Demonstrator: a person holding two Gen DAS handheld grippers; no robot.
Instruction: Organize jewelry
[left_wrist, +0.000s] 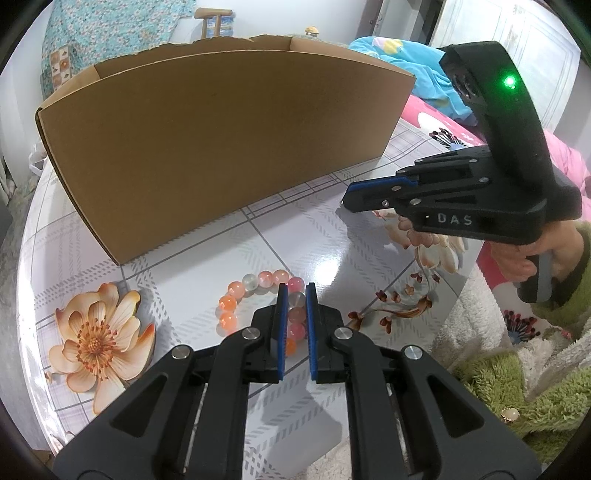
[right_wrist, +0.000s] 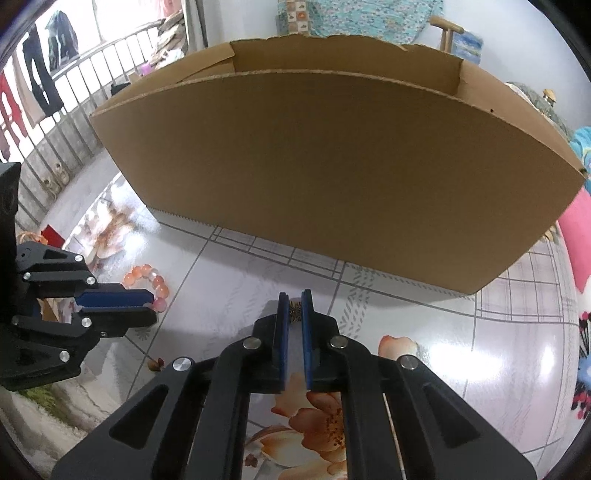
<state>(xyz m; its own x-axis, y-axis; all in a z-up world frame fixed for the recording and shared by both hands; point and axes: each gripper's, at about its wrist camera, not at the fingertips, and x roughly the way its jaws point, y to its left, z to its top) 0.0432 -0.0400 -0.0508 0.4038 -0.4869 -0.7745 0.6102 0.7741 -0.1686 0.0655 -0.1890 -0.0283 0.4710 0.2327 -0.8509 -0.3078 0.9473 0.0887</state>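
Left tool (left_wrist: 296, 291) pinches the bead bracelet (left_wrist: 258, 295), still lying on the counter (left_wrist: 314, 240) before the cardboard box (left_wrist: 221, 140). Right tool (right_wrist: 294, 301) pinches a small dark ornament (right_wrist: 294, 310), visible only in its own view. Best: lift clear, carry over the box's rim, release inside.

Beyond the gripper, glossy worktop (left_wrist: 303, 236) with plaid lines and printed orange flowers (left_wrist: 99, 343). Farther off, clothes hanging by a railing (right_wrist: 40, 85); blue blanket (left_wrist: 417, 70) at right.
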